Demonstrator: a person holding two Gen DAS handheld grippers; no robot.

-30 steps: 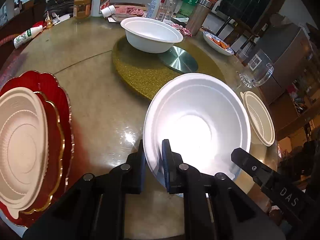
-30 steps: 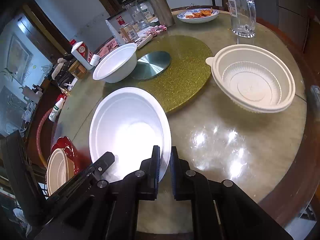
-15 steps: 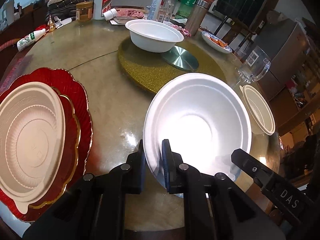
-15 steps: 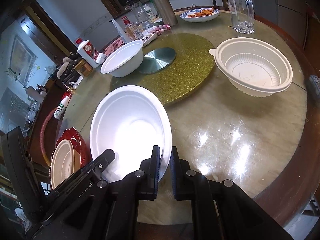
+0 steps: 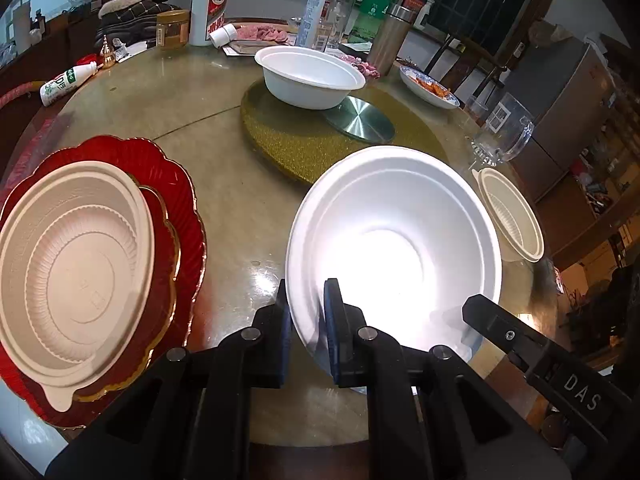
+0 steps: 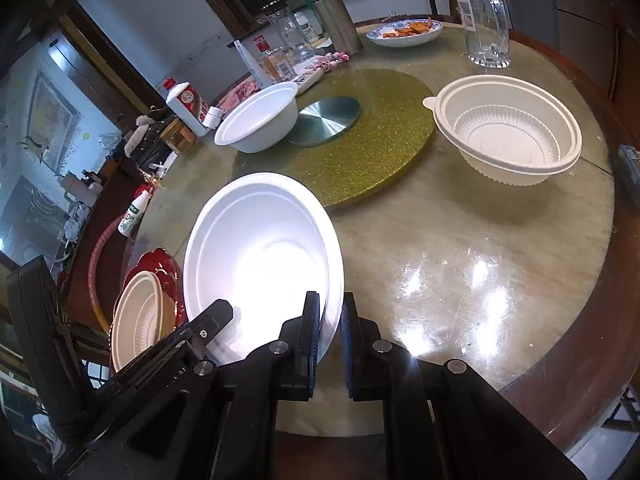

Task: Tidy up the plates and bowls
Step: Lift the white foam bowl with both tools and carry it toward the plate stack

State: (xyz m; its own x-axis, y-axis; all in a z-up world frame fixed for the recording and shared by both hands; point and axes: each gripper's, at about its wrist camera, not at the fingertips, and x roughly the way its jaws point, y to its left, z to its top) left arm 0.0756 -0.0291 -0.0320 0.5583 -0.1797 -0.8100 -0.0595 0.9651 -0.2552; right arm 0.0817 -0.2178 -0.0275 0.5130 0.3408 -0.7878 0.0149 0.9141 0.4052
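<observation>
A large white bowl [image 5: 396, 236] hangs just above the table, held from both sides. My left gripper [image 5: 306, 292] is shut on its left rim. My right gripper [image 6: 330, 300] is shut on the right rim of the same white bowl [image 6: 260, 256]. To the left, a cream ribbed bowl [image 5: 72, 276] rests on stacked red scalloped plates [image 5: 176, 184]. A second cream bowl [image 6: 508, 132] stands at the right. Another white bowl [image 5: 310, 76] sits on the gold turntable [image 5: 296, 140] at the back.
A glass mug [image 6: 486, 28] and a blue-rimmed dish of food [image 6: 404, 34] stand at the far right. Bottles, jars and a steel flask [image 5: 388, 36] crowd the back of the round table. The table's wooden rim [image 6: 592, 344] curves close on the right.
Both grippers, with the white bowl between them, have drifted back toward the near edge and toward the red plates, which show more fully in the left wrist view. The grips are unchanged.
</observation>
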